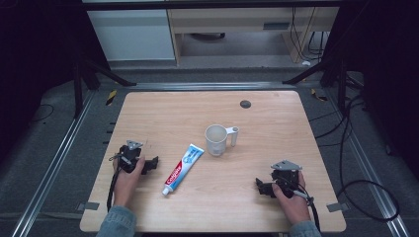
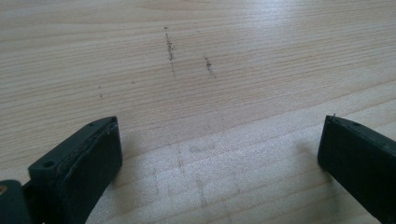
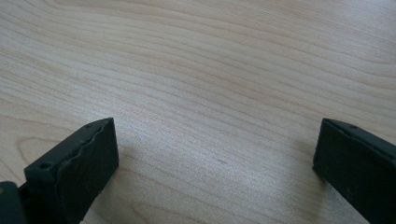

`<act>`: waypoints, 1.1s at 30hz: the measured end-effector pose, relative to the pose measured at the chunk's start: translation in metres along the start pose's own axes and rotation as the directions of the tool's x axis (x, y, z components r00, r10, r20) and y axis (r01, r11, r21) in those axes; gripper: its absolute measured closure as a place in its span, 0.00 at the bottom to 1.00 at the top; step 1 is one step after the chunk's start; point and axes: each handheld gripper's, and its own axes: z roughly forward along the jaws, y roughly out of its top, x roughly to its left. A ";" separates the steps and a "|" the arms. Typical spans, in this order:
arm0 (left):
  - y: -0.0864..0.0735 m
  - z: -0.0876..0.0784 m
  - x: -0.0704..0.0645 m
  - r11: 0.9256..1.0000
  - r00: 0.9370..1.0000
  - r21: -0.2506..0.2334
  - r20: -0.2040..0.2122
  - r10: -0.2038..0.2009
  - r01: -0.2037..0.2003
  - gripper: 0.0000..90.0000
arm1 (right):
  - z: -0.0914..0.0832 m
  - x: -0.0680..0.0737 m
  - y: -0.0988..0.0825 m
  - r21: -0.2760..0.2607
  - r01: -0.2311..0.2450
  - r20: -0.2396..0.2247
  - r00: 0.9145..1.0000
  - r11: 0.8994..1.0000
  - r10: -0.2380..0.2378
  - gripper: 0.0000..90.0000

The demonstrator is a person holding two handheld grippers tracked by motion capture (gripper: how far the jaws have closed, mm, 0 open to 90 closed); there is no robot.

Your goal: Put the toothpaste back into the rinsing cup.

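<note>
A toothpaste tube (image 1: 183,168) lies slanted near the middle of the wooden table (image 1: 163,113), its white cap toward the front. Behind it to the right stands a translucent white cup (image 1: 217,139) with a handle on its right side. My left gripper (image 1: 154,163) rests low on the table left of the tube, jaws pointing toward it. In the left gripper view the gripper (image 2: 219,140) is open over bare wood. My right gripper (image 1: 260,186) rests at the front right, pointing left. The right gripper view shows it (image 3: 215,140) open, nothing between the jaws.
A small dark round grommet (image 1: 245,103) sits in the table's far edge area. Metal rails and black cables run along the floor on both sides. Faint dark scuff marks (image 2: 170,49) show on the wood ahead of the left jaws.
</note>
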 end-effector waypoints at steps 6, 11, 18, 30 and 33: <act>0.003 -0.006 -0.001 1.000 1.000 0.015 -0.009 -0.016 0.016 0.06 | 0.000 0.000 0.000 -0.001 0.001 -0.001 1.000 1.000 -0.001 0.00; 0.018 -0.032 -0.008 0.998 1.000 0.067 0.023 -0.014 0.013 0.06 | 0.000 0.000 0.000 0.000 0.000 0.000 1.000 1.000 0.000 0.00; 0.036 -0.063 -0.024 0.994 0.991 0.103 0.131 0.007 -0.021 0.04 | 0.000 0.000 0.000 0.001 0.003 0.002 1.000 1.000 -0.003 0.00; 0.060 -0.071 -0.065 0.968 0.972 0.172 0.178 0.154 -0.185 0.06 | 0.000 0.000 0.000 0.000 0.002 0.000 1.000 1.000 -0.002 0.00; 0.064 -0.070 -0.071 0.961 0.967 0.183 0.185 0.174 -0.208 0.06 | 0.000 0.000 0.000 0.000 0.001 0.000 1.000 1.000 -0.001 0.00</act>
